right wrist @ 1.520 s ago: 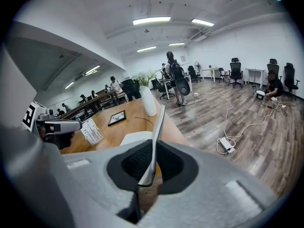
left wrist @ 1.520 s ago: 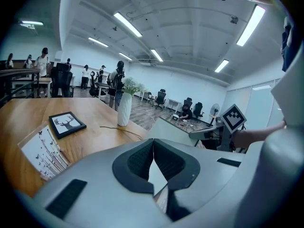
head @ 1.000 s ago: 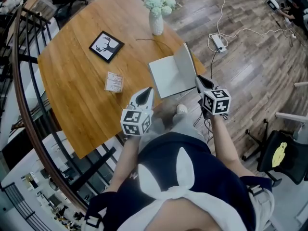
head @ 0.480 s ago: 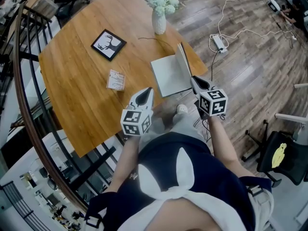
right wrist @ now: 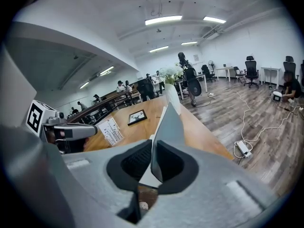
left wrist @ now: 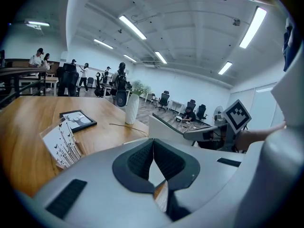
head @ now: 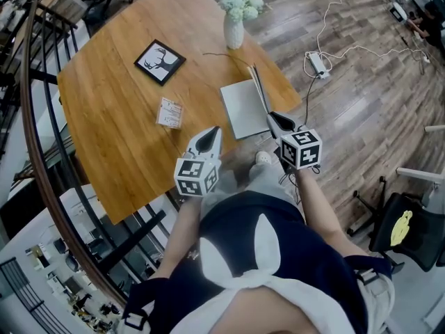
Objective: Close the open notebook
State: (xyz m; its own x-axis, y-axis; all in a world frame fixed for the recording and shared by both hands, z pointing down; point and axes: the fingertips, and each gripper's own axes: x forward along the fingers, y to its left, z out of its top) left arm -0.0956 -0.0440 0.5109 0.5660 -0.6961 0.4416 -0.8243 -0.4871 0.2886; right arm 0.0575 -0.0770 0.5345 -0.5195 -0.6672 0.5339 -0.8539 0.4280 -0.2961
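The grey notebook [head: 243, 108] lies near the right edge of the round wooden table [head: 111, 110]. Its right cover [head: 258, 83] stands almost on edge above the flat left page. My right gripper [head: 272, 119] is shut on that cover's near edge. In the right gripper view the cover [right wrist: 170, 120] rises as a thin sheet straight out from between the pads of the right gripper [right wrist: 153, 163]. My left gripper [head: 212, 135] hovers at the table's near edge, left of the notebook, shut with nothing in it. In the left gripper view the left gripper [left wrist: 153, 159] faces the notebook [left wrist: 166, 127].
A white vase of flowers [head: 234, 28] stands beyond the notebook, with a thin cable [head: 226, 56] beside it. A black picture frame [head: 160, 61] and a printed card [head: 170, 113] lie to the left. A power strip [head: 316, 62] and cords are on the floor at right.
My right gripper has moved left with the cover, swinging it from leaning open to the right up to nearly upright. The left gripper has stayed in place.
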